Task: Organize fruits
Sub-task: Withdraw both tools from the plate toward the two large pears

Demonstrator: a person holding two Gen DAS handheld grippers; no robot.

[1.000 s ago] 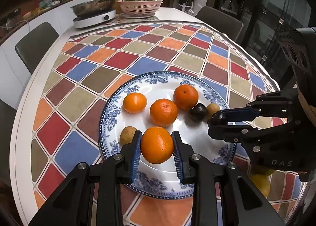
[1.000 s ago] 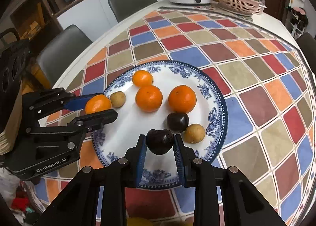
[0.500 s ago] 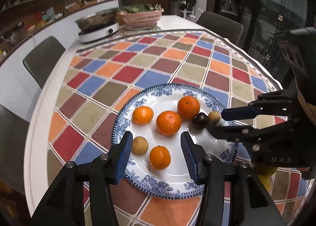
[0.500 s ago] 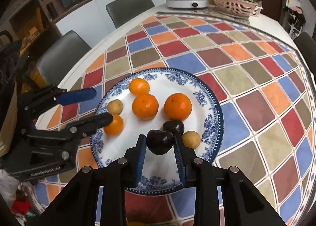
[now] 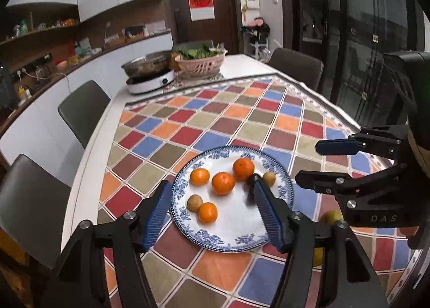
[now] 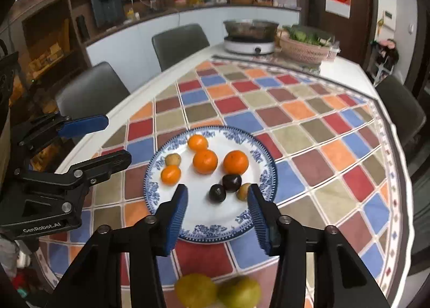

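A blue-and-white plate [image 5: 236, 238] [image 6: 204, 216] lies on the checkered tablecloth. It holds several oranges [image 5: 222, 183] [image 6: 205, 161], two dark plums [image 6: 217, 193] and two small brown fruits [image 6: 172, 159]. My left gripper [image 5: 215, 216] is open and empty, raised above the plate's near side. My right gripper [image 6: 217, 213] is open and empty above the plate's near edge. Each gripper also shows in the other's view, the right [image 5: 322, 162] and the left [image 6: 113, 141], both open.
Two yellow-green fruits [image 6: 217, 293] lie on the cloth below my right gripper; one shows in the left wrist view [image 5: 329, 218]. An electric pot [image 5: 149, 71] and a pink basket of greens [image 5: 200, 62] stand at the far end. Chairs [image 5: 83, 109] surround the table.
My left gripper let go of the orange onto the plate and my right gripper let go of the dark plum. Both opened wide and lifted back away from the plate.
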